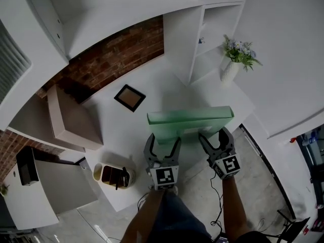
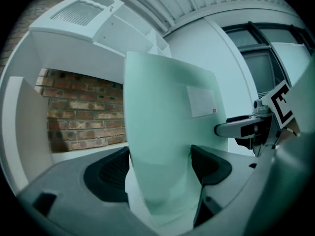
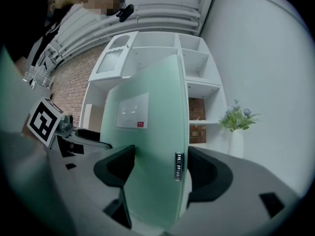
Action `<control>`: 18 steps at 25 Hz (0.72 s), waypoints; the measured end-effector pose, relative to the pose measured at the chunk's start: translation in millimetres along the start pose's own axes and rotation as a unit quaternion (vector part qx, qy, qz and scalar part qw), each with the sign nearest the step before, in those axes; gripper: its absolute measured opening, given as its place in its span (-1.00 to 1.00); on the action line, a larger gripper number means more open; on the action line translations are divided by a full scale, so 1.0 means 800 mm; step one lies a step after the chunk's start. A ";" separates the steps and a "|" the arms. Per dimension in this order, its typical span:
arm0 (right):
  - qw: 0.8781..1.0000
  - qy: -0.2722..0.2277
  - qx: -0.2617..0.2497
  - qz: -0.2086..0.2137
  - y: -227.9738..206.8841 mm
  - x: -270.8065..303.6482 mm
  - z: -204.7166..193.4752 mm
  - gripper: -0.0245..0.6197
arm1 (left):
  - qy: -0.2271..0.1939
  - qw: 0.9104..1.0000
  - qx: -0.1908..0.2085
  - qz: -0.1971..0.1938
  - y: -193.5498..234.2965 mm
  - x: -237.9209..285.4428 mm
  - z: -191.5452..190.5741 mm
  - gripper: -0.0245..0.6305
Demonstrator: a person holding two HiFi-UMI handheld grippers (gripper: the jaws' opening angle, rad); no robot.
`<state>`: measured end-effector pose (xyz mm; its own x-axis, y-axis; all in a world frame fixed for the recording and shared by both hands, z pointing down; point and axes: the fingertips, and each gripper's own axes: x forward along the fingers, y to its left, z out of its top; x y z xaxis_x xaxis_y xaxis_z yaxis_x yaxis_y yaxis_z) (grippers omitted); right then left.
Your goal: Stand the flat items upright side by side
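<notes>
Right now my left gripper (image 1: 163, 143) and right gripper (image 1: 214, 135) both close their fingers on the pale green flat rectangular box (image 1: 190, 118), held on edge over the white tabletop (image 1: 162, 82); a white label (image 3: 132, 111) marks its face.

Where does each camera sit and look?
Head view: on the person's head, looking down at the table; both forearms, the left gripper and right gripper show.
Left gripper view: along its jaws, shut on the green folder, towards a brick wall.
Right gripper view: along its jaws, also gripping the folder, towards shelves.
All three share the folder.
</notes>
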<state>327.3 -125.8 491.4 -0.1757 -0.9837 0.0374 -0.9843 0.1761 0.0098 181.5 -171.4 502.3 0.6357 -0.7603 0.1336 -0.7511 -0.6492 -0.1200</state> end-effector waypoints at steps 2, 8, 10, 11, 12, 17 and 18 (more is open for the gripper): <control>1.000 -0.003 0.000 0.003 0.003 -0.002 -0.005 0.06 | -0.001 1.000 -0.001 -0.004 -0.001 -0.003 -0.001 0.19; 1.000 -0.009 -0.006 0.006 0.010 -0.008 -0.005 0.06 | -0.020 1.000 0.005 -0.022 -0.002 -0.011 -0.002 0.19; 1.000 -0.006 -0.008 0.009 0.013 -0.012 -0.006 0.06 | -0.021 0.999 0.008 -0.032 -0.003 -0.016 -0.004 0.19; 1.000 -0.003 -0.008 0.010 0.013 -0.014 -0.007 0.06 | -0.018 0.999 0.008 -0.038 -0.004 -0.017 -0.005 0.19; 1.000 0.000 -0.009 0.010 0.014 -0.015 -0.007 0.06 | -0.013 0.999 0.007 -0.042 -0.004 -0.017 -0.005 0.19; 1.000 0.011 -0.012 0.010 0.014 -0.015 -0.006 0.07 | 0.000 0.998 0.001 -0.057 -0.002 -0.013 -0.002 0.19; 1.000 0.011 -0.012 0.010 0.014 -0.015 -0.005 0.07 | 0.001 0.998 0.002 -0.059 -0.001 -0.013 -0.002 0.19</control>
<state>318.9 -111.9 495.4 -0.1952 -0.9789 0.0601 -0.9798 0.1974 0.0333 175.5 -162.8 502.4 0.7194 -0.6785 0.1487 -0.6705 -0.7343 -0.1064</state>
